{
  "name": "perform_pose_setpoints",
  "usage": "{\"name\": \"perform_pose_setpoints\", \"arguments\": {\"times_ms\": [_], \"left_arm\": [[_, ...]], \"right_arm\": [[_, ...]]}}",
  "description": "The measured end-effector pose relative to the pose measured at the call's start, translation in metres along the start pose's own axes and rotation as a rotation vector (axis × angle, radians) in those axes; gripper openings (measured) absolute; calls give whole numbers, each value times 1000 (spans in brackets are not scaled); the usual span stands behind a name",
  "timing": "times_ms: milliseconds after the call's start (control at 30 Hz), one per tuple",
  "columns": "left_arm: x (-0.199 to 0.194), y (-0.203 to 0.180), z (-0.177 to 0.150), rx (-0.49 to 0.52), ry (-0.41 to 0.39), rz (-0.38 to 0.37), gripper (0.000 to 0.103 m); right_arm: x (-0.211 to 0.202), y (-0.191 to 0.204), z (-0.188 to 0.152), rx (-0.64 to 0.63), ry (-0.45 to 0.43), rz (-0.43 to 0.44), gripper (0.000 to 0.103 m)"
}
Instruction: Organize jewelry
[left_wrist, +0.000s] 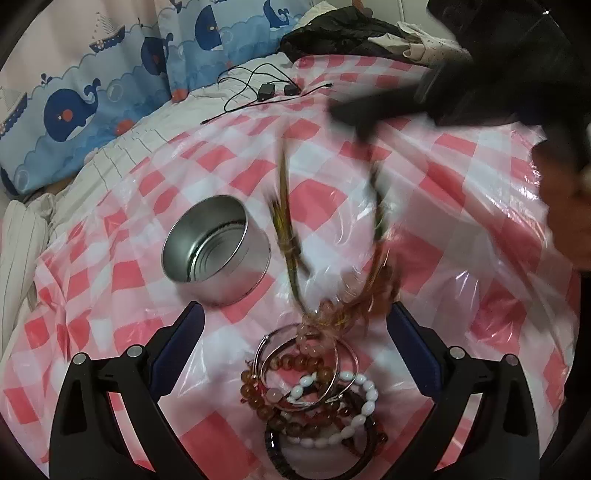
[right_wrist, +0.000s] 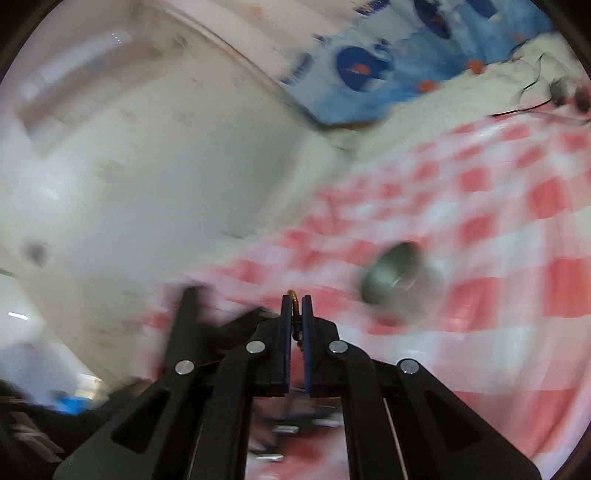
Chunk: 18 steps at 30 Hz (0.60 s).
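The jewelry sits in a tangled pile on a bed spread with a pink-and-white checked plastic sheet. It is a mix: amber-brown round beads, a strand of white oval beads, pale pink beads, thin silver bangles and a dark banded bracelet low in the heap, all looped through one another.

The left claw hangs over the pile with its fingers spread wide, one on each side of the heap, touching nothing I can make out.

A necklace rises out of the top of the pile: a thin golden-brown cord in two strands, with pink beads bunched where it leaves the heap. It is blurred, so finer detail is lost. Both strands run up to the right claw, a dark smeared shape above the sheet. From that claw's own camera, the blue pads are pinched nearly together on a bit of the golden cord, which loops out above the tips.

A round metal tin stands open just left of the strands, apart from the pile, its inside bare and shiny. Beyond it lie black cables and a whale-print pillow.
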<state>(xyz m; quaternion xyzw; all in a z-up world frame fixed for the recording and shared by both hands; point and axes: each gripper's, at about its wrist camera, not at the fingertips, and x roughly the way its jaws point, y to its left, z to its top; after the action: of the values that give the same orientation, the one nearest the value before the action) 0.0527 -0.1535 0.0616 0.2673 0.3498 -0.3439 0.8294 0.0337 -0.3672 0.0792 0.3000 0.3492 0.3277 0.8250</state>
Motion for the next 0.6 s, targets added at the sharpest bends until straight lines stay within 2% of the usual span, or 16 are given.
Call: {"name": "perform_pose_setpoints", "arguments": {"times_ms": [33, 67, 133, 167, 233, 300, 333, 367, 400, 433, 467, 533, 567, 600], "left_arm": [[0, 0, 0, -4, 1, 2, 95], [0, 1, 0, -11, 2, 3, 95], [0, 2, -3, -20, 5, -7, 95], [2, 3, -6, -23, 16, -9, 95], [6, 3, -12, -23, 40, 2, 95], [7, 4, -16, -32, 47, 3, 95], [7, 5, -17, -38, 45, -1, 95], [6, 4, -17, -46, 40, -9, 95], [5, 4, -18, -49, 39, -11, 95], [5, 3, -18, -49, 39, -12, 95], [4, 2, -19, -45, 38, -12, 95], [3, 0, -19, -34, 39, -8, 95], [4, -1, -18, -31, 41, -6, 95], [4, -2, -18, -31, 41, -8, 95]], "right_arm": [[-1, -8, 5, 106, -14, 176, 6], [-10, 0, 5, 73, -45, 227, 6], [-18, 23, 10, -67, -47, 73, 6], [-16, 17, 9, -45, -40, 57, 6], [-13, -4, 3, 51, -35, 96, 6], [-15, -3, 4, 47, -49, 121, 6], [-13, 4, 5, -6, -39, 7, 6], [-6, 5, 7, -56, -14, -157, 6], [4, -9, 3, 5, 26, -153, 6], [6, -19, 3, 93, 28, -24, 6], [2, -17, 2, 106, 5, 61, 6], [-7, 3, 6, 10, -24, 34, 6], [-10, 4, 7, 17, -35, 88, 6], [-12, 2, 6, 44, -49, 198, 6]]}}
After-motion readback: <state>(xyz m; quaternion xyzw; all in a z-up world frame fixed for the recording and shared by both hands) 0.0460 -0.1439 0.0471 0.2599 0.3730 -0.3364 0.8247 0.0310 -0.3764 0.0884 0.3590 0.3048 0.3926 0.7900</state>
